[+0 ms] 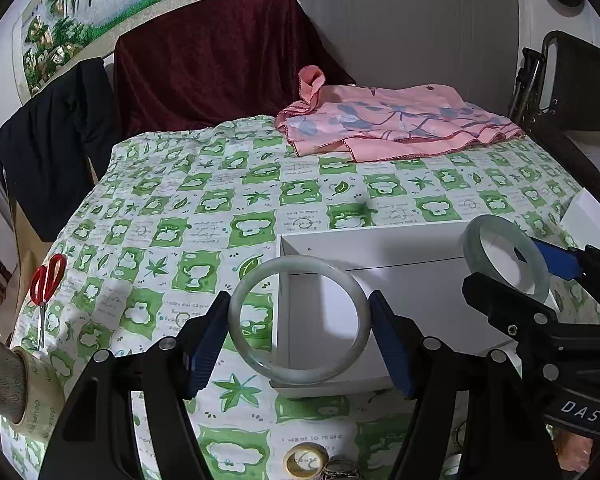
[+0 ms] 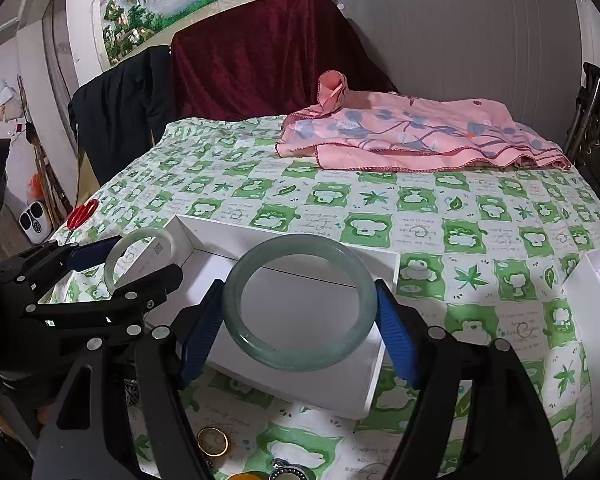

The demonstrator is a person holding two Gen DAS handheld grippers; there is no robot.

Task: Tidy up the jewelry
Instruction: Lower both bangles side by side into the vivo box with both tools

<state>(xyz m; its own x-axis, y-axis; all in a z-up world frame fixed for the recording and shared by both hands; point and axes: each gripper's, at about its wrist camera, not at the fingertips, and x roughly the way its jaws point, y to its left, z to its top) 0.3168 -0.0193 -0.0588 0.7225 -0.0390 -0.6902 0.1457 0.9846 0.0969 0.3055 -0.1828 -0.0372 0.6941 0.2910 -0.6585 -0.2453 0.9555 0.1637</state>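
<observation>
My left gripper (image 1: 300,320) is shut on a pale jade bangle (image 1: 240,300), held above the near left corner of a white open box (image 1: 380,240). My right gripper (image 2: 300,304) is shut on a second, greener jade bangle (image 2: 236,280), held over the same white box (image 2: 292,240). Each gripper shows in the other's view, the right one (image 1: 512,268) with its bangle (image 1: 540,268), the left one (image 2: 140,256) with its bangle (image 2: 110,268). A gold ring (image 2: 213,441) and other small jewelry (image 2: 288,472) lie on the cloth near the front edge.
A green-and-white patterned cloth (image 1: 220,200) covers the table. A pink floral scarf (image 1: 380,128) lies at the back. Red scissors (image 1: 46,280) lie at the left. A tape roll (image 1: 305,460) sits near the front. A white box lid (image 2: 592,292) stands at the right.
</observation>
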